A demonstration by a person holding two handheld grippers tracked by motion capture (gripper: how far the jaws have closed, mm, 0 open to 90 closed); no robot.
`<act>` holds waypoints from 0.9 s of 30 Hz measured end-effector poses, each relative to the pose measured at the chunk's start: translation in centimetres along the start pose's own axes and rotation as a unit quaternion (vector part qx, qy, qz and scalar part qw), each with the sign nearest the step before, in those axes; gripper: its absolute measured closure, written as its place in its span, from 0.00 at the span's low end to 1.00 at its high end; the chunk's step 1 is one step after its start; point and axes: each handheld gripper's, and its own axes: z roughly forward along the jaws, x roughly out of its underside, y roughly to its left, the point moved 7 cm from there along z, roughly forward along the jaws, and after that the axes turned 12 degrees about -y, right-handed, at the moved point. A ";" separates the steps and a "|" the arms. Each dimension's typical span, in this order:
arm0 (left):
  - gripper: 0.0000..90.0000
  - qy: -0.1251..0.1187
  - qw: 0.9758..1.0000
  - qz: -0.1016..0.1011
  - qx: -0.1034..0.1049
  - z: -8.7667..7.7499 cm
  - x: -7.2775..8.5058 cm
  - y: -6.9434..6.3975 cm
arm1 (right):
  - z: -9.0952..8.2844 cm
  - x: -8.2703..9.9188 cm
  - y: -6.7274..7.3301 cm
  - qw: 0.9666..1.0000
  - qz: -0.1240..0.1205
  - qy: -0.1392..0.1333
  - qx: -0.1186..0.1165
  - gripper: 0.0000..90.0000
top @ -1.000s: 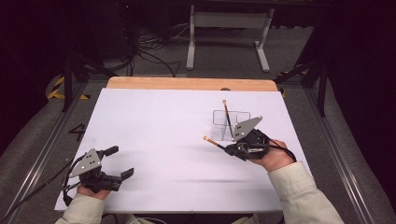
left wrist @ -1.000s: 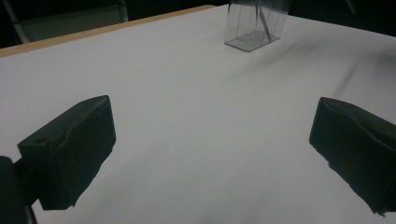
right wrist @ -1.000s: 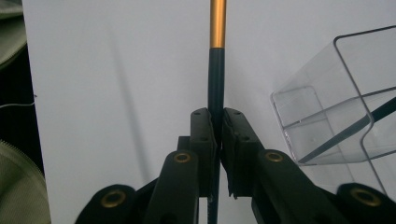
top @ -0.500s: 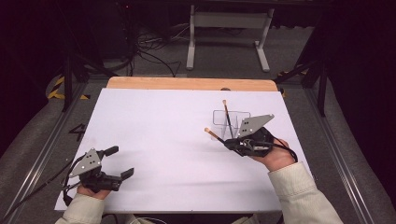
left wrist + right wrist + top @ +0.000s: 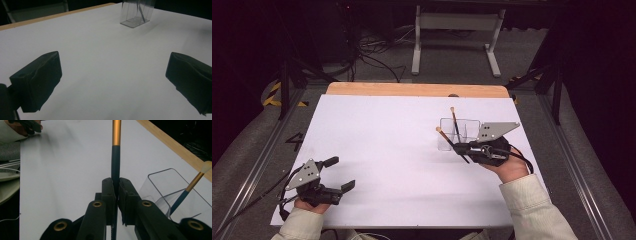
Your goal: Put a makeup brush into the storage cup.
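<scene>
A clear plastic container [image 5: 464,131] stands right of centre on the white table, with one brush [image 5: 454,119] leaning inside it. My right gripper [image 5: 463,148] sits just in front of the container, shut on a second brush [image 5: 446,138] whose tip points up and left. In the right gripper view the jaws [image 5: 116,183] clamp the dark teal handle [image 5: 115,167] below its gold ferrule, with the container [image 5: 162,182] and the other brush [image 5: 191,185] to the right. My left gripper [image 5: 339,174] rests open at the front left. Its jaws [image 5: 112,65] stand wide apart with nothing between them, and the container [image 5: 136,15] lies far ahead.
A wooden strip [image 5: 412,89] runs along the table's far edge. Beyond it stand a metal frame [image 5: 457,22] and cables [image 5: 372,55] on the floor. Rails run along both sides of the table. White surface [image 5: 392,145] stretches between the two grippers.
My right gripper has shifted slightly toward the container, and the held brush's tip has risen and swung closer to it. The left gripper has stayed where it was.
</scene>
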 end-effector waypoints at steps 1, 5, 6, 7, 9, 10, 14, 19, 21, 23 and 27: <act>0.01 0.000 1.000 0.000 0.000 0.0 0.0 0.0 | -0.1 -0.1 -0.1 1.000 0.003 -0.007 0.003 0.93; 0.01 -0.001 1.000 -0.001 0.000 0.0 0.0 0.0 | -0.2 -0.2 -0.4 0.999 0.012 -0.028 0.011 0.93; 0.01 -0.001 1.000 -0.001 0.000 0.0 0.0 0.0 | -0.2 -0.2 -0.4 0.999 0.015 -0.032 0.011 0.93; 0.01 -0.001 1.000 -0.001 0.000 0.0 0.0 0.0 | -0.3 -0.2 -0.4 0.999 0.017 -0.036 0.011 0.93; 0.01 -0.001 1.000 -0.001 0.000 0.0 0.0 0.0 | -0.3 -0.2 -0.6 0.999 0.021 -0.045 0.015 0.93; 0.01 -0.001 1.000 0.000 0.000 0.0 0.0 0.0 | -0.4 -0.3 -0.7 0.998 0.022 -0.049 0.016 0.93; 0.01 0.000 1.000 -0.001 0.000 0.0 0.0 0.0 | -0.6 -0.5 -1.0 0.997 0.028 -0.066 0.029 0.93; 0.01 0.000 1.000 0.000 0.000 0.1 0.0 0.0 | -0.7 -0.6 -1.6 0.995 0.031 -0.085 0.042 0.92; 0.01 0.000 1.000 0.000 0.000 0.0 0.0 0.0 | -0.7 -0.5 -2.0 0.994 0.032 -0.092 0.051 0.93; 0.01 0.000 1.000 0.000 0.000 0.0 0.0 0.0 | -0.7 -0.5 -2.3 0.993 0.035 -0.100 0.059 0.92; 0.01 0.000 1.000 0.000 0.000 0.0 0.0 0.0 | -0.8 -0.6 -2.7 0.990 0.042 -0.117 0.066 0.92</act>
